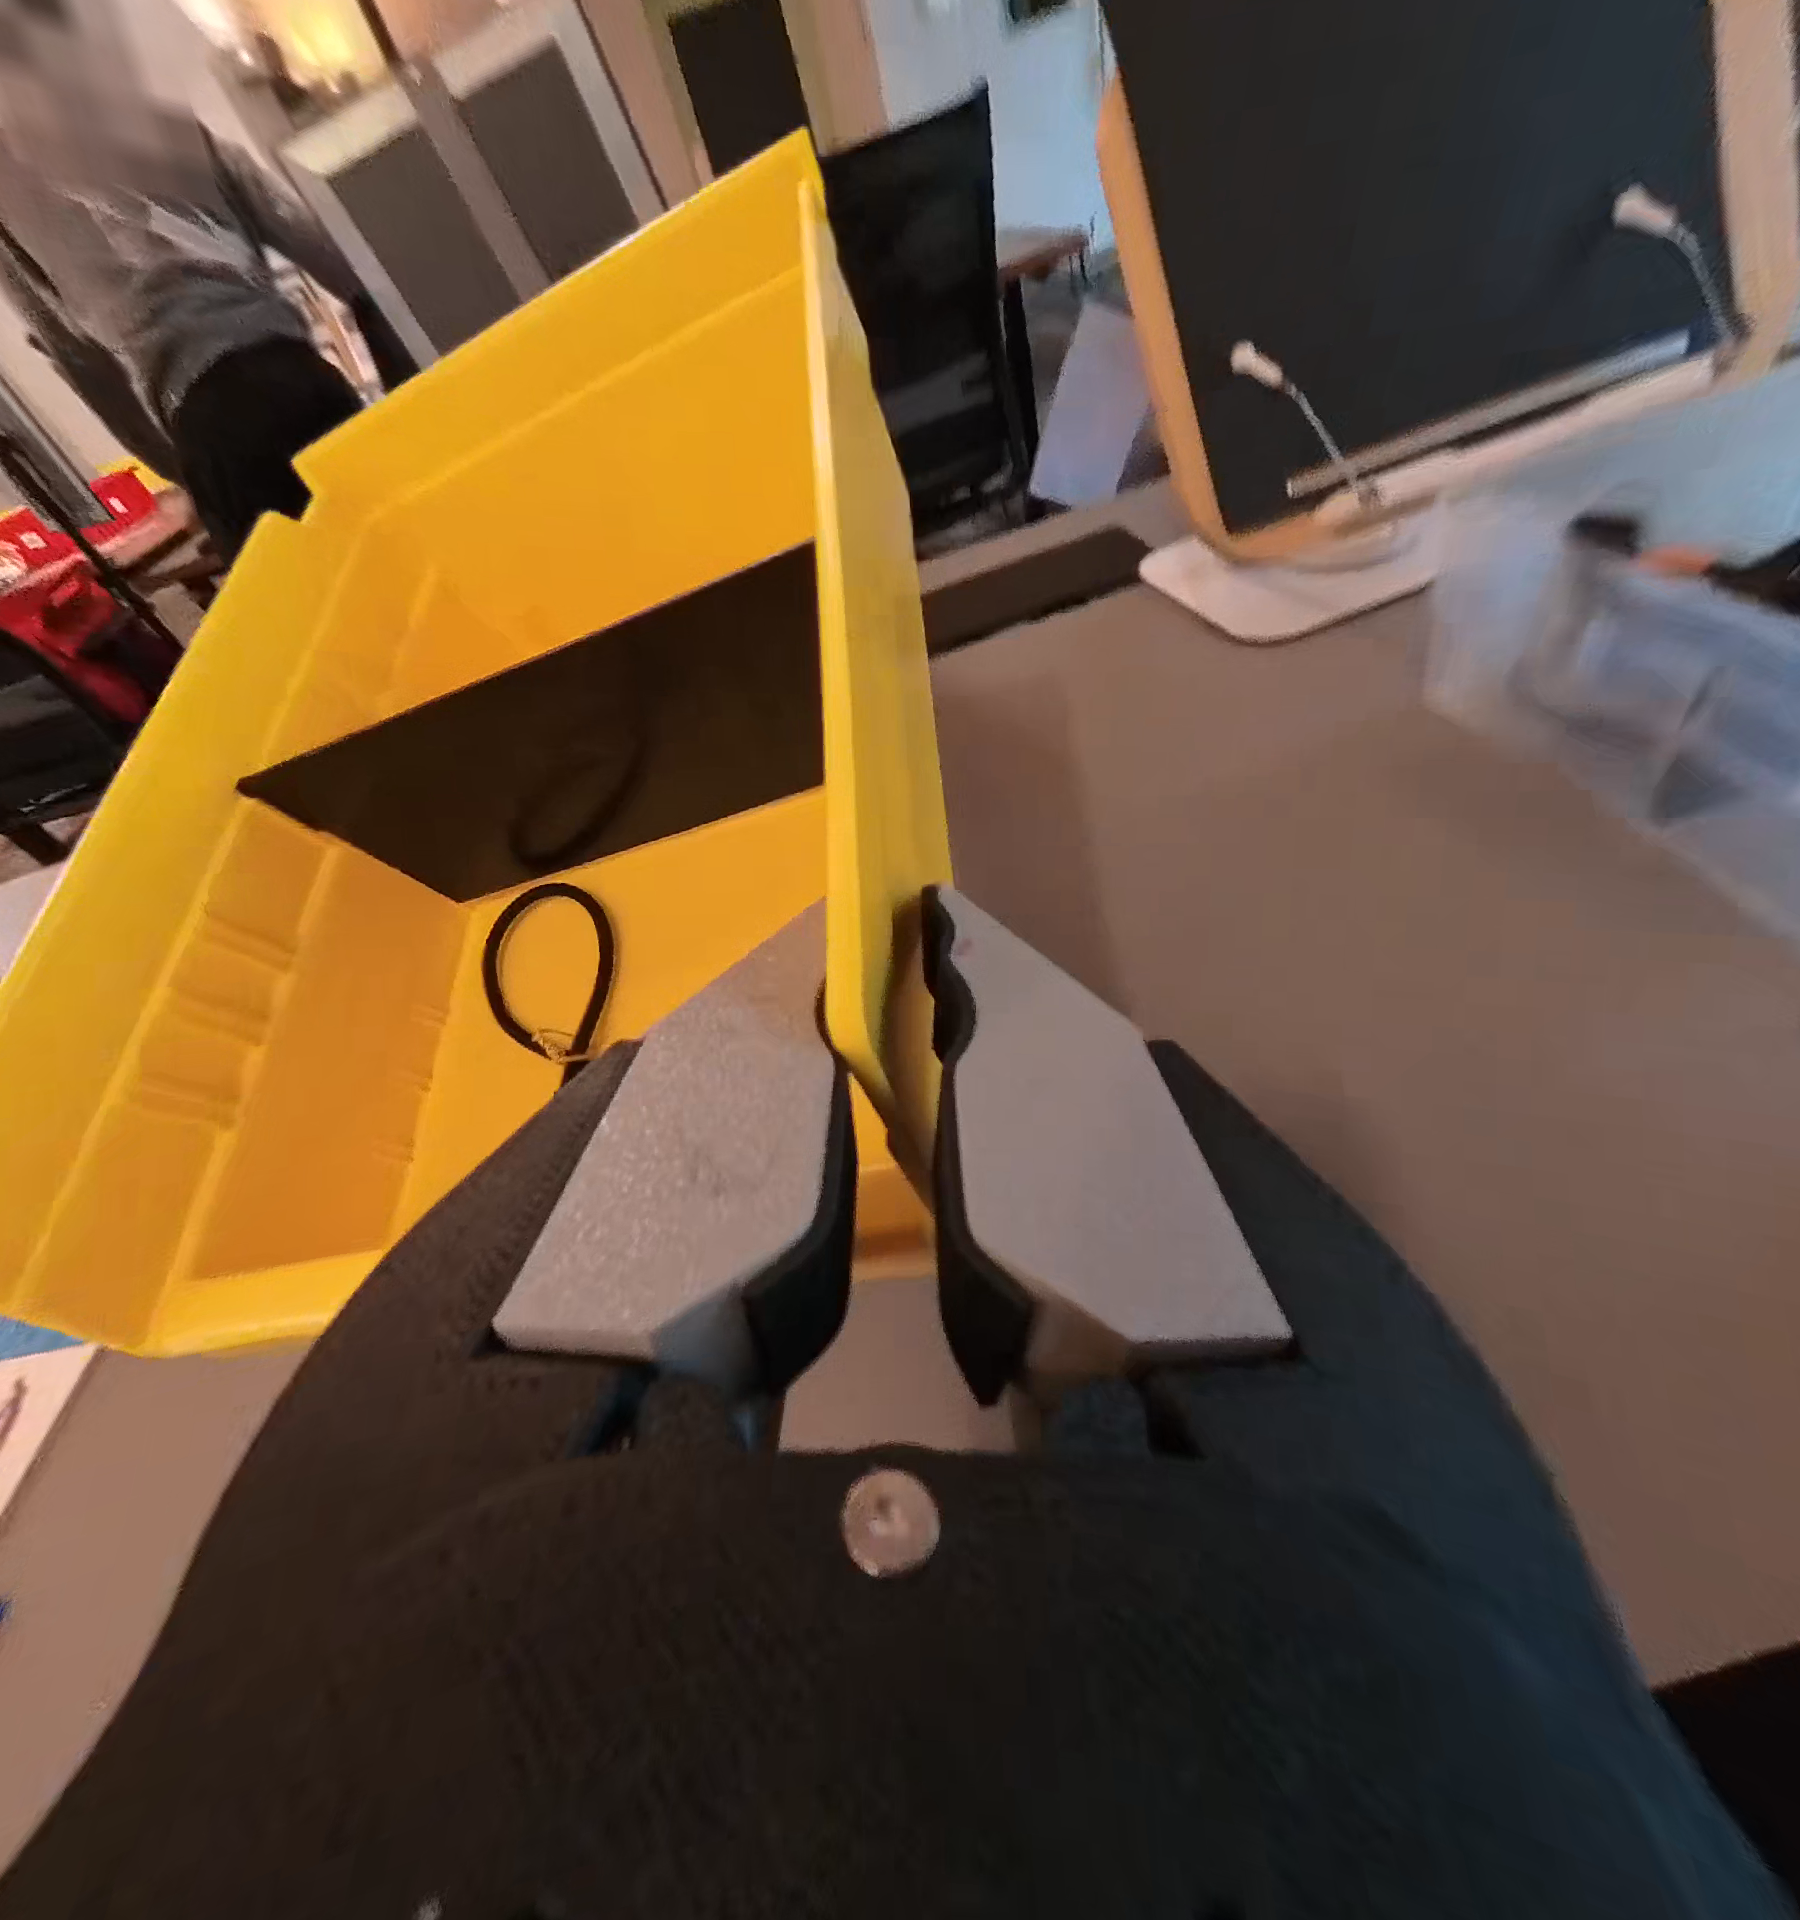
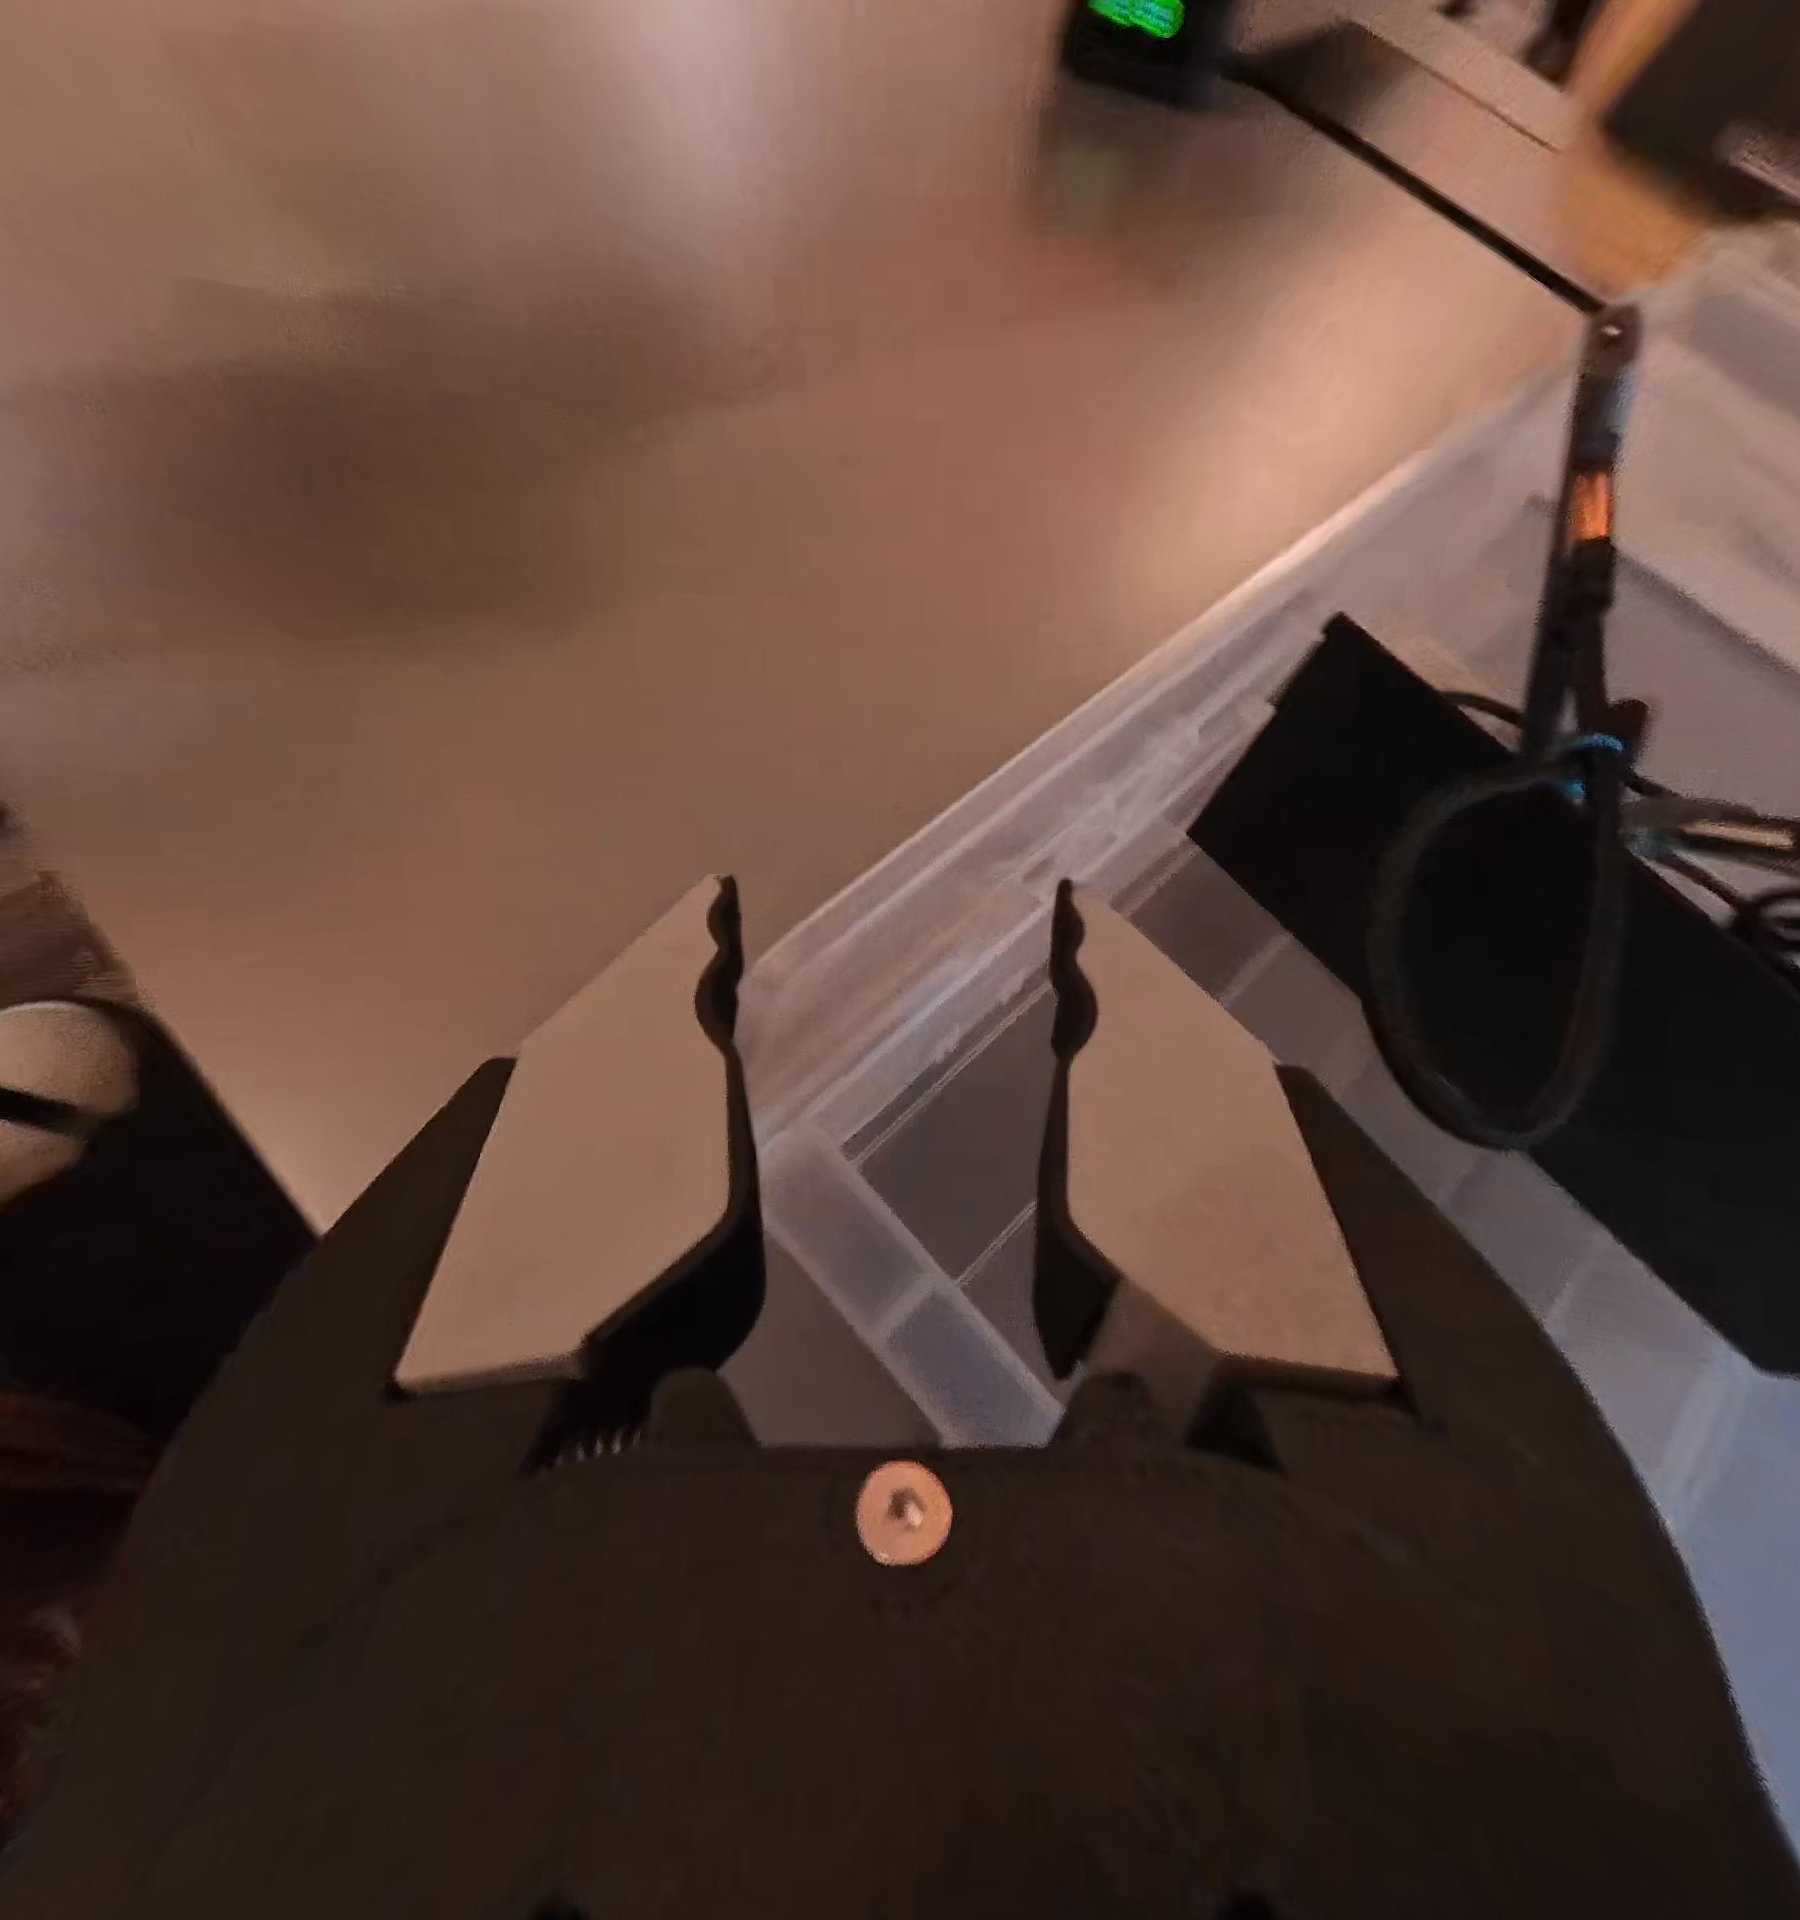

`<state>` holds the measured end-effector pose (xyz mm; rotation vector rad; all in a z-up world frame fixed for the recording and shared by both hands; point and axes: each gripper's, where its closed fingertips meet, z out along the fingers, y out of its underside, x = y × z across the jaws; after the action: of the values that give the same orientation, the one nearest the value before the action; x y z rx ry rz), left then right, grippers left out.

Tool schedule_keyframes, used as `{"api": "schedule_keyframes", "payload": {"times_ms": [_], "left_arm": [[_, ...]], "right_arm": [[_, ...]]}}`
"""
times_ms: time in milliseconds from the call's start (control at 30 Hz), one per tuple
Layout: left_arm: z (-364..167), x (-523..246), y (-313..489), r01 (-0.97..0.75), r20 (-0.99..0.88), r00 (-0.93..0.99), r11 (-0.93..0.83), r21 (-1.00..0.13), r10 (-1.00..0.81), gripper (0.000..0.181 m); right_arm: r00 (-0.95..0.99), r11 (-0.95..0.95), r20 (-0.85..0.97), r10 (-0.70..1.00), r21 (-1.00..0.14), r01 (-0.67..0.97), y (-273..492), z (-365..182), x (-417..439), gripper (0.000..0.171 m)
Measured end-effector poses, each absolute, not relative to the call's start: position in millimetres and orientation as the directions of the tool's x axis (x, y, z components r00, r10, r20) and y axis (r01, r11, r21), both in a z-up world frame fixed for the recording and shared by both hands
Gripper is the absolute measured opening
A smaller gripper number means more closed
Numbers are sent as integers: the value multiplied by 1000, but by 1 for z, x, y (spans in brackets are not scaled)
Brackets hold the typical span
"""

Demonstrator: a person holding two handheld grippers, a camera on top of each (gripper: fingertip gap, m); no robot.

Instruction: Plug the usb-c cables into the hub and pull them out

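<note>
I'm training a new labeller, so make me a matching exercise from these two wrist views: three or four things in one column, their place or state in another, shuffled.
Things:
1. left gripper
2. right gripper
3. looped black cable
4. clear plastic compartment box

States:
A. lying on the floor of the yellow plastic bin
B. shut on the bin's side wall
C. open, holding nothing
D. beneath the open fingers

Pairs: 1-B, 2-C, 3-A, 4-D
</note>
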<state>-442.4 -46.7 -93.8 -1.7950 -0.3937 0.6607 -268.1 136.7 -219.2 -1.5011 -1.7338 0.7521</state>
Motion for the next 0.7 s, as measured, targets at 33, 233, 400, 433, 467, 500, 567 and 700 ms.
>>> {"api": "schedule_keyframes", "payload": {"times_ms": [33, 233, 400, 433, 467, 500, 567, 700], "left_arm": [[-88, -441, -52, -69, -238, 782, -300, -951, 576, 5], [-73, -444, -73, -125, -293, 743, -305, -944, 602, 5], [-66, -454, -91, -112, -258, 729, -261, -959, 634, 5], [-66, -455, -94, -114, -265, 720, -268, -957, 642, 5], [-67, -456, -96, -117, -274, 710, -276, -954, 648, 5], [-67, -456, -96, -122, -285, 704, -284, -951, 651, 5], [-67, -452, -94, -139, -312, 696, -305, -942, 647, 4], [-54, -421, -74, -204, -345, 731, -293, -934, 589, 4]], "right_arm": [[-114, 175, 133, 984, -809, 562, 112, -219, -283, 61], [-294, 234, 88, 952, -828, 510, -27, -218, -385, 80], [-187, 166, 106, 977, -924, 345, -80, -184, -444, 70], [-193, 182, 122, 974, -926, 332, -87, -179, -440, 71], [-230, 207, 137, 964, -926, 316, -94, -175, -432, 73], [-277, 227, 143, 950, -926, 301, -98, -171, -421, 80], [-346, 238, 135, 929, -931, 275, -89, -161, -393, 85], [-330, 241, 153, 931, -939, 245, -14, -132, -336, 88]]}}
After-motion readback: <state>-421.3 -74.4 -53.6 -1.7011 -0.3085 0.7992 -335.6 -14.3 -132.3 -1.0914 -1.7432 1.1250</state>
